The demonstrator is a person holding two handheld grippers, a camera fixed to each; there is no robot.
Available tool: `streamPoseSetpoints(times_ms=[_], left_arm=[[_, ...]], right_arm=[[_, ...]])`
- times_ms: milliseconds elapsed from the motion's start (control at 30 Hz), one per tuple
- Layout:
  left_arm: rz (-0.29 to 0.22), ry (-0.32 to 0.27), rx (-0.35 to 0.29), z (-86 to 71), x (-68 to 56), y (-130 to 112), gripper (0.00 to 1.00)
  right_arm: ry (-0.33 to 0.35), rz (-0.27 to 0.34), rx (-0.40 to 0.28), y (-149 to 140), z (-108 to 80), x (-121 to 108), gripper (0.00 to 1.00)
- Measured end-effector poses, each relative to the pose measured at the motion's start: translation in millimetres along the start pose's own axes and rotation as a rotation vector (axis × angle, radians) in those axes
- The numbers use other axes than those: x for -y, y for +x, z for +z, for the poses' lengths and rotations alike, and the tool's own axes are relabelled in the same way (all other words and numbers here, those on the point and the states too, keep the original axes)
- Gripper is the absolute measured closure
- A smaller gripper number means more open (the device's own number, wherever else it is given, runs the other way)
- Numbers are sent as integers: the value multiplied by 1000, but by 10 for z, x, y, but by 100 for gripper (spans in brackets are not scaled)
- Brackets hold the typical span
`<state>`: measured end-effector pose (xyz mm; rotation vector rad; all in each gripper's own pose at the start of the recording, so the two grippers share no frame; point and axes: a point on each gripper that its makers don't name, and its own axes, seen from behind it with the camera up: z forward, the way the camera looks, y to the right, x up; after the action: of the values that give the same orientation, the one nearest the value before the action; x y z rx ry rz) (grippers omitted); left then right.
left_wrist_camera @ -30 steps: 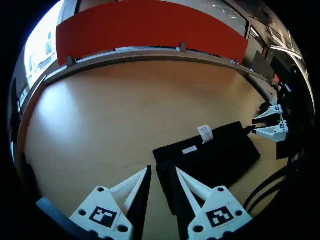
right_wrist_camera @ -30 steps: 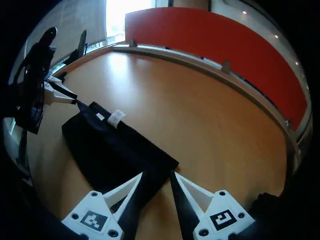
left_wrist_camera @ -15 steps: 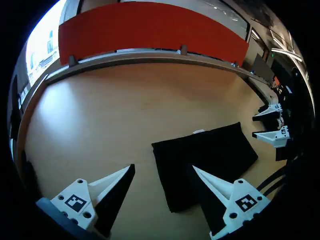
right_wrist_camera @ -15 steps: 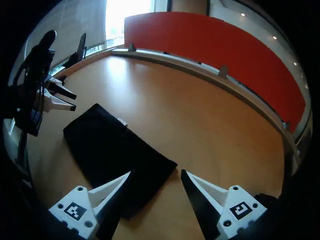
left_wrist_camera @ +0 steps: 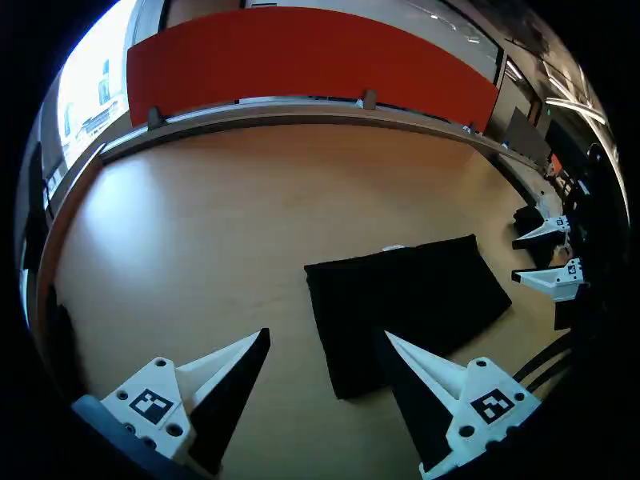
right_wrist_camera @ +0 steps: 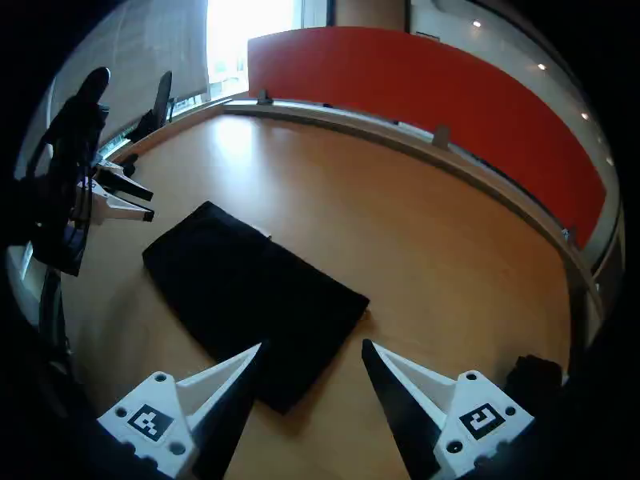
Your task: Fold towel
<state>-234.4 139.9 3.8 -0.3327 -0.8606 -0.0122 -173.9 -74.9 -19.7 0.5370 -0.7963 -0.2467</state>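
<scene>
Fingers (left_wrist_camera: 224,376) of the left gripper (left_wrist_camera: 322,334) and the right gripper (right_wrist_camera: 310,344) stood wide apart, holding nothing, poised over opposite ends of the black towel (left_wrist_camera: 408,292). It lay flat and folded toward the worktop's (left_wrist_camera: 200,240) near edge, so the fold looked finished.

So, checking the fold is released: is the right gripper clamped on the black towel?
No, the right gripper has its jaws spread wide, and the black towel lies loose on the table.

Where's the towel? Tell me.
In the left gripper view, the black towel lies flat on the table just ahead of the open left claw, the right claw near its right end.
</scene>
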Motion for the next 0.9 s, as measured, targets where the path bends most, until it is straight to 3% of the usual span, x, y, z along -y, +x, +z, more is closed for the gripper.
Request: streamPoseSetpoints(times_ms=[500, 900], left_arm=[[-21, 7, 18, -227, -97, -349, 4], [-40, 26, 16, -360, -67, -458, 4]], right_arm=[[-17, 30, -5, -232, -269, 155, 13], [13, -15, 10, -288, -257, 225, 13]])
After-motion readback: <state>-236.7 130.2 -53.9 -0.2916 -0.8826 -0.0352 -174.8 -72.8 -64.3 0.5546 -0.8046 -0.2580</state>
